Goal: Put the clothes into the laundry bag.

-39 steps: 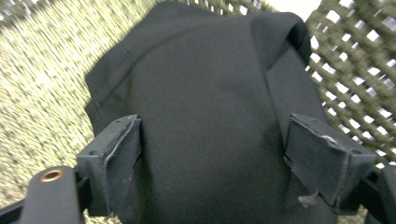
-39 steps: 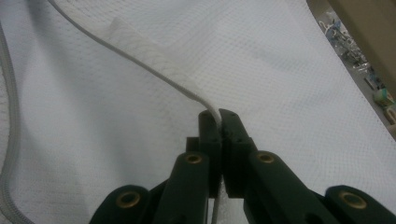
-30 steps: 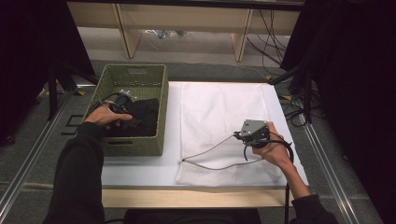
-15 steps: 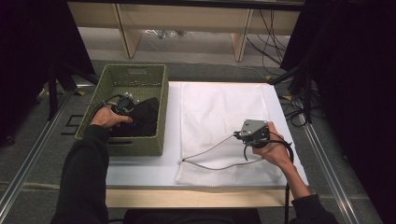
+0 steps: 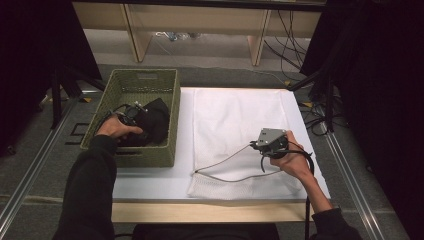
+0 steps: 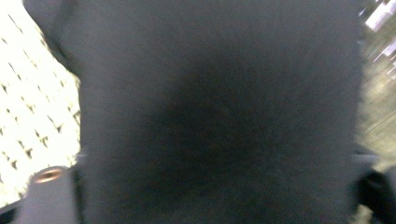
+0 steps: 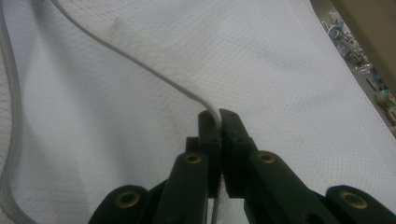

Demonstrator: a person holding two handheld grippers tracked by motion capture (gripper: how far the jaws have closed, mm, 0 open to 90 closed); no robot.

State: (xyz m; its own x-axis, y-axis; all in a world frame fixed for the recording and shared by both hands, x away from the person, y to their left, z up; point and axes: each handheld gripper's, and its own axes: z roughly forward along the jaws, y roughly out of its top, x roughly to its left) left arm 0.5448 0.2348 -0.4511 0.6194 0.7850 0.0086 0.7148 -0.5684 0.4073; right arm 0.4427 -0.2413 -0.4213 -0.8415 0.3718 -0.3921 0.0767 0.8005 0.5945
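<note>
On the table: 1 basket (image 5: 135, 82), green and woven, with 1 black cloth (image 5: 156, 120) in it. Beside it lies 1 white mesh bag (image 5: 235, 117), spread flat, with 1 cord (image 5: 222, 162) looping across its near end. There is 1 person here, 2 hands in dark sleeves, 1 gripper in each: 2 grippers in all, the left gripper (image 5: 134, 114) down in the basket, the right gripper (image 5: 256, 145) over the bag. Each gripper has 2 jaws. Behind the table stand 2 wooden legs (image 5: 131, 25) of 1 shelf.

Black sleeves; black claw (image 7: 219, 122) with brass-coloured screws.
</note>
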